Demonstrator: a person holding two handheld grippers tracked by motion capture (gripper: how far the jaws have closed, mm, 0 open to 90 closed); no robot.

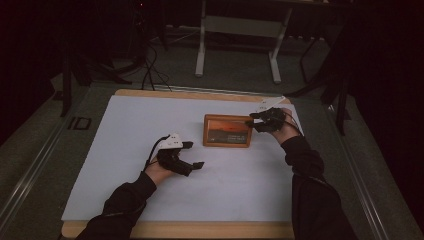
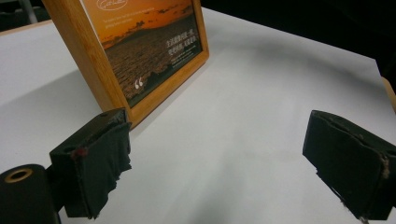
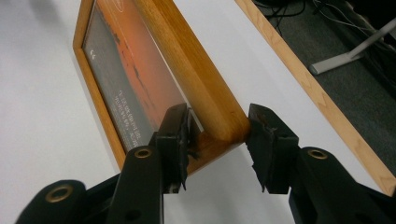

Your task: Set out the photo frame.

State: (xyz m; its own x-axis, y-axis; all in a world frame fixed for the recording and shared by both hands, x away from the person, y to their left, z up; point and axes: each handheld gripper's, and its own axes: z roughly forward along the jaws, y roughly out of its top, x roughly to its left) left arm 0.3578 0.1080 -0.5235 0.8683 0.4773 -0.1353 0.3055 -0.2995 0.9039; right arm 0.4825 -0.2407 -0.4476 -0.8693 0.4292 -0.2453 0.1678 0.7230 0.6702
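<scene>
Person's forearms in black long sleeves. Left hand-held gripper: black body, white top plate, trailing black cable. Right hand-held gripper: black, with frayed black pads and brass-coloured eyelets on its arms.

The high view is looking dim and underexposed, its corners and far background sinking into near black, while the white table is reading a dull bluish grey. Both gripper views are showing much brighter. In the left gripper view the picture frame is casting a soft, wide shadow across the table, and the near jaws are blurring slightly. In the right gripper view the glass is carrying a pale sheen, and the frame's far end is going soft.
</scene>
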